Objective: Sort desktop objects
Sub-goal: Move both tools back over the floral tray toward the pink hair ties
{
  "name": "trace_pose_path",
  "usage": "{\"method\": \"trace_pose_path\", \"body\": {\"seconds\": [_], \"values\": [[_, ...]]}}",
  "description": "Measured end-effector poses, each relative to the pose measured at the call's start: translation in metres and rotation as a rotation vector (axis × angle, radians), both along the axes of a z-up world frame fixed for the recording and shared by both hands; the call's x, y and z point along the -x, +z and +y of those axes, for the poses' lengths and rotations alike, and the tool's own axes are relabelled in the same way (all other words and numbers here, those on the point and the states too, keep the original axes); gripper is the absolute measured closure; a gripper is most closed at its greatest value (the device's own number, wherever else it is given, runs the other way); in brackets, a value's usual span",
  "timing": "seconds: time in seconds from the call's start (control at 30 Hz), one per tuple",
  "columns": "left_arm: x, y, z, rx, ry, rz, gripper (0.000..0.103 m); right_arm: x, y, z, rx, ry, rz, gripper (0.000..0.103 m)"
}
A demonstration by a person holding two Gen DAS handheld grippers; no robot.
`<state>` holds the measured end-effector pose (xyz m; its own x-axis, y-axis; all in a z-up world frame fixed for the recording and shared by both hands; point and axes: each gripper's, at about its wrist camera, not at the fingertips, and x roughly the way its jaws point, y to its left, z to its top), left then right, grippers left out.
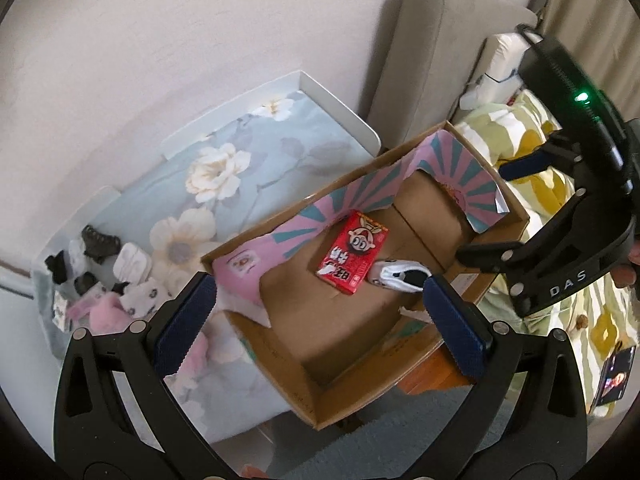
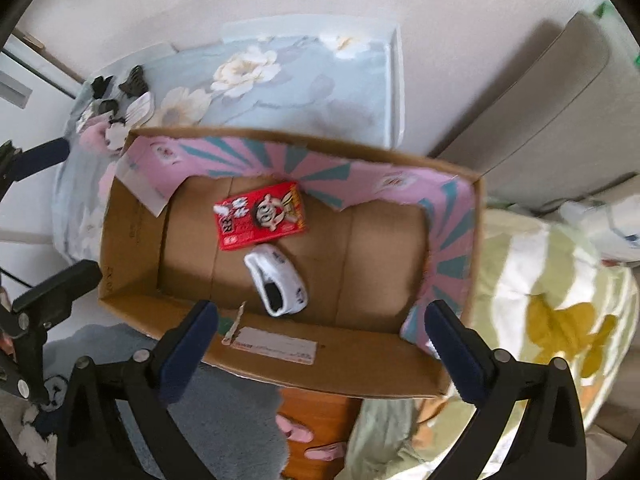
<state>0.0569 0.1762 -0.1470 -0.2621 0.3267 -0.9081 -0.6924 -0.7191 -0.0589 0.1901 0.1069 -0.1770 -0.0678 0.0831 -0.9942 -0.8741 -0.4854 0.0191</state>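
Note:
An open cardboard box point(image 1: 312, 364) point(image 2: 132, 240), partly lined with pink and teal paper, holds a red snack packet point(image 1: 354, 256) point(image 2: 262, 216). Beside the packet lies a white item with a dark opening point(image 1: 394, 276) point(image 2: 278, 284). My left gripper point(image 1: 320, 320) point(image 2: 52, 220) hangs open above the box's near side, with nothing between its fingers. My right gripper point(image 2: 320, 340) point(image 1: 496, 212) is also open and empty, pointing down over the box's front wall. A heap of small hair clips and soft bits point(image 1: 100, 276) point(image 2: 116, 104) lies on the floral table.
The floral table cover point(image 1: 240, 152) has white raised edges. A grey upholstered seat point(image 1: 432, 60) stands behind the box and a yellow-green blanket point(image 2: 552, 308) to its right. A phone point(image 1: 614, 376) rests on the blanket. An orange stool point(image 2: 316, 424) and grey rug point(image 2: 224, 412) lie below.

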Motion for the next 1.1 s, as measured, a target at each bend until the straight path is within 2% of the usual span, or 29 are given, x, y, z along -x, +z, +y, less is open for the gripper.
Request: {"method": "trace_pose_path", "body": {"seconds": [0.2,0.33,0.67,0.77,0.87,1.0,1.1], "values": [[0.006,0.023,-0.027,-0.001,0.050,0.073,0.000,0.010,0.023,-0.002,-0.030,0.031,0.072,0.000],[0.017,0.035,-0.057,-0.006,0.113,0.081,0.000,0.026,0.030,-0.001,-0.018,0.048,0.119,0.000],[0.058,0.046,-0.172,0.019,0.341,0.114,0.000,0.114,0.051,-0.019,-0.086,0.250,0.119,0.000],[0.070,0.040,-0.213,0.015,0.411,0.099,0.000,0.144,0.052,-0.026,-0.081,0.308,0.135,0.000],[0.074,0.030,-0.236,0.008,0.434,0.081,0.000,0.173,0.048,-0.029,-0.068,0.363,0.148,0.000],[0.078,0.009,-0.242,0.019,0.411,0.057,0.000,0.213,0.032,-0.035,-0.052,0.444,0.125,0.000],[0.089,-0.016,-0.236,0.012,0.395,0.003,0.000,0.239,0.013,-0.040,-0.023,0.494,0.107,0.000]]}}
